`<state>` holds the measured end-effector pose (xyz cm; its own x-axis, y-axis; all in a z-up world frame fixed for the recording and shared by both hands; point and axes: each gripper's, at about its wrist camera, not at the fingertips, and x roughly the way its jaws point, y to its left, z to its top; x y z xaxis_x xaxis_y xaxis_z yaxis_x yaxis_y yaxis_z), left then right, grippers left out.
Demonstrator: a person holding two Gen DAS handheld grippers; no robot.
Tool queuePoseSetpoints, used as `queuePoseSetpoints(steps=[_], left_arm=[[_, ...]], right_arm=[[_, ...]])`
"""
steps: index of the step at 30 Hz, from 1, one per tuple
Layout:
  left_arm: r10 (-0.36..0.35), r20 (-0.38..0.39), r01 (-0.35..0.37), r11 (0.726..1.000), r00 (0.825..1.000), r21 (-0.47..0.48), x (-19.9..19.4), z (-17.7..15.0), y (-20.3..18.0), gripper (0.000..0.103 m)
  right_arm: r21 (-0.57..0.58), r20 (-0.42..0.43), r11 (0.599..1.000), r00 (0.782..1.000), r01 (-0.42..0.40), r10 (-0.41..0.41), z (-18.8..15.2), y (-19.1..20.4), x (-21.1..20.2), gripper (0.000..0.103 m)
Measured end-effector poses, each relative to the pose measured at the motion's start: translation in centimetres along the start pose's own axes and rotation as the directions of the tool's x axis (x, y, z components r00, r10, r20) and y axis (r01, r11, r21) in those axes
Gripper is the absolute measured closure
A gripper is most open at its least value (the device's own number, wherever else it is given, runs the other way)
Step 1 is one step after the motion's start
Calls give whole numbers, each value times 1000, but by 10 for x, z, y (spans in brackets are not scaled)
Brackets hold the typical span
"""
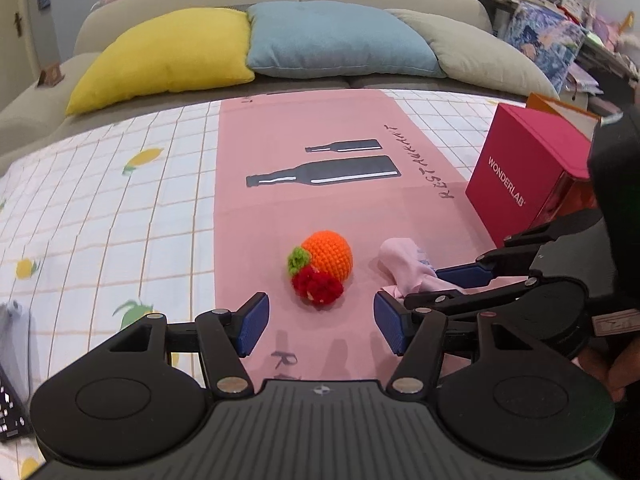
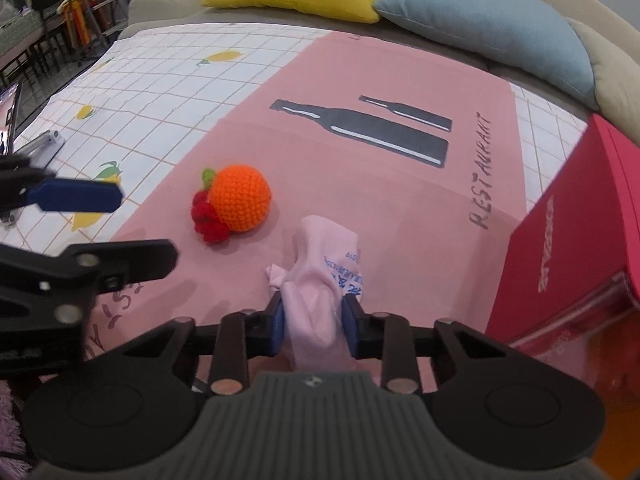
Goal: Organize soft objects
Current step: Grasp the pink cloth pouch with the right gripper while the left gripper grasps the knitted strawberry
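Here, in the left wrist view, the left gripper (image 1: 320,322) gapes empty at lower centre; the crocheted orange (image 1: 322,266) lies just beyond, a closed red box (image 1: 524,176) at right. In the right wrist view, the right gripper (image 2: 313,322) pinches the pink cloth (image 2: 320,280) at lower centre.

My two grippers are matt black plastic with small shiny metal pivot pins; their pads (image 2: 276,326) are blue with a fine ribbed, rubbery-looking texture. My right gripper (image 2: 314,326) pinches a pink cloth (image 2: 320,280), soft, smooth and thin, printed with blue lettering. My left gripper (image 1: 318,322) has the same matt finish. Near it lies a crocheted orange ball (image 1: 328,254), nubbly yarn with fuzzier red and green yarn tufts. Under everything is a pink mat (image 1: 320,120), smooth and matt like coated fabric, over a faintly creased checked tablecloth (image 1: 100,208). A red box (image 1: 520,168) looks like smooth card with a slight sheen. The cushions (image 1: 168,52) behind look like soft, velvety woven fabric.
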<state>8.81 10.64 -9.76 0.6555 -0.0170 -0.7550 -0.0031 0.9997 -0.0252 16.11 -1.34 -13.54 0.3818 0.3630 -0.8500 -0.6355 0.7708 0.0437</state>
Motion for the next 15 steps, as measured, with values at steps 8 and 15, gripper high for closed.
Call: queuePoseSetpoints(steps=[8, 15], left_arm=[[10, 61, -11, 999, 998, 31, 15, 7, 3, 29], [-11, 49, 10, 999, 999, 32, 41, 12, 6, 28]], right_arm=[[40, 20, 999, 999, 30, -31, 8, -10, 3, 93], [53, 24, 998, 999, 20, -21, 8, -13, 5, 93]])
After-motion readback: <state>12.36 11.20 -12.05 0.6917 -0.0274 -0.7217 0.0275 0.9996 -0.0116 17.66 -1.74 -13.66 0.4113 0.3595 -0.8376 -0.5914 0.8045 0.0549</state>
